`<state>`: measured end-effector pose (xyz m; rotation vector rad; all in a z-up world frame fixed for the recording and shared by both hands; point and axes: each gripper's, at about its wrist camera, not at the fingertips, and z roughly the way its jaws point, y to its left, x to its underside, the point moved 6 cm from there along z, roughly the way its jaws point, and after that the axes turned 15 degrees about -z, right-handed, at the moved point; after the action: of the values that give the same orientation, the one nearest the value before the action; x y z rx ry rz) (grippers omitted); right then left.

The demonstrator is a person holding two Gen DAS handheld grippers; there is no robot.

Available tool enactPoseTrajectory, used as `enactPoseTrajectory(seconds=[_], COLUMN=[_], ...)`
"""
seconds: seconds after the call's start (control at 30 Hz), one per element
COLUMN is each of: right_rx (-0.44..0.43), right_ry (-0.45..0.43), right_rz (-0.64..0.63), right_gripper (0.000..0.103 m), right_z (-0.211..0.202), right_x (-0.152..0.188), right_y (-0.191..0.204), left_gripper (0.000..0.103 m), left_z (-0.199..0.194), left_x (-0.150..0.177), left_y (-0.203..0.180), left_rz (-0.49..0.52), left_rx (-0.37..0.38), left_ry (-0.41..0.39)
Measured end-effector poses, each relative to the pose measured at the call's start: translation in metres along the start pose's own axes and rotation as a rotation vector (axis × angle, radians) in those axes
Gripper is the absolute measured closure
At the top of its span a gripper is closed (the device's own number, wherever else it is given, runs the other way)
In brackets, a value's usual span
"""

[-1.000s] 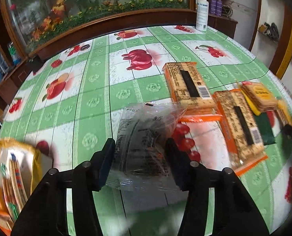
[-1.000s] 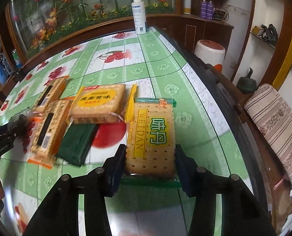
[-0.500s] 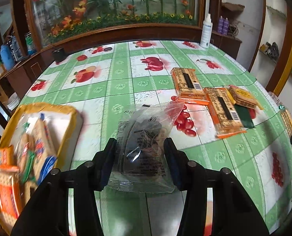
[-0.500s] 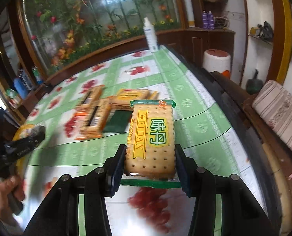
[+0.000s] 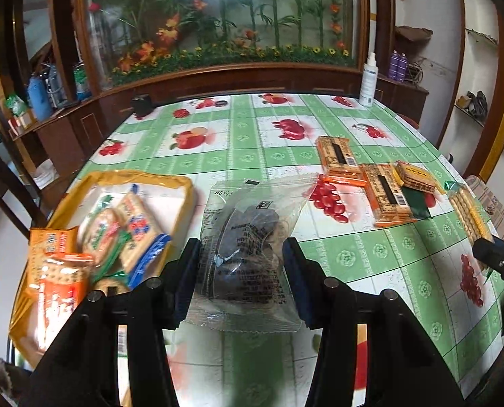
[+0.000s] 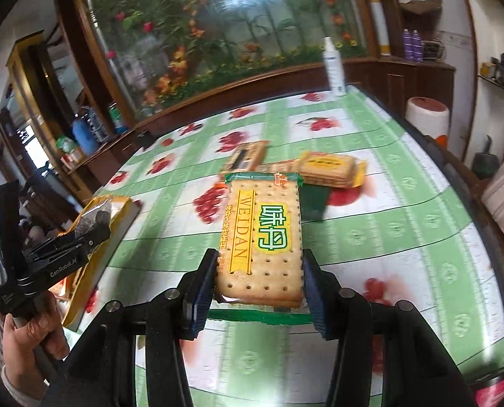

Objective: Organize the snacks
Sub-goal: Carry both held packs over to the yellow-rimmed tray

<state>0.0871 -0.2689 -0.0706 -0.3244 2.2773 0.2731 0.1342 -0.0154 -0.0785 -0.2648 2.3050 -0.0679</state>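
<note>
Transport step: both grippers carry a snack toward the yellow tray [image 5: 184, 183] at the bench's [image 5: 238, 156] left edge.

The left gripper [image 5: 241, 271] has its fingers clamped on a clear packet [image 5: 248, 237] held above the bench just right of the tray; the right gripper [image 6: 258, 281], fingers clamped on the WEIDAN cracker pack [image 6: 265, 237], is held level, well apart from it (three packs remain on the bench). Next, judged: move the packet left over the tray, lower, release.
</note>
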Motion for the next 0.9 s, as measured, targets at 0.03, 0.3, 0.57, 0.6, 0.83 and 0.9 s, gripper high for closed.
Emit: enactPoseTrajectory(seconds=[0.03,0.3,0.57,0.6,0.83,0.9], right_rx=[-0.009,-0.065,-0.157,-0.173,-0.304,-0.330], right_ry=[0.000,0.010,0.023,0.025,0.040,0.038], right_rz=[-0.005,-0.048,-0.132,-0.143,-0.226,-0.252], right_gripper=[0.054,0.054,0.054,0.054,0.054,0.054], right_z=[0.002,0.012,0.030,0.033,0.058,0.064], right_x=[-0.001,-0.006,-0.017,-0.019,-0.032,-0.036], right_y=[0.005,0.038,0.092,0.101,0.177,0.199], left_gripper=[0.055,0.055,0.055,0.055,0.055,0.055], left_z=[-0.001,-0.010,-0.027,-0.028,-0.029,-0.028], left_x=[0.000,0.000,-0.006,-0.005,-0.002,-0.001], left_y=[0.003,0.027,0.065,0.073,0.131,0.145], left_rz=[-0.005,-0.045,-0.096,-0.107,-0.195,-0.214], left_rx=[-0.004,-0.025,-0.063,-0.074,-0.145,-0.164], left_ry=[-0.002,-0.014,-0.046,-0.048,-0.044,-0.040])
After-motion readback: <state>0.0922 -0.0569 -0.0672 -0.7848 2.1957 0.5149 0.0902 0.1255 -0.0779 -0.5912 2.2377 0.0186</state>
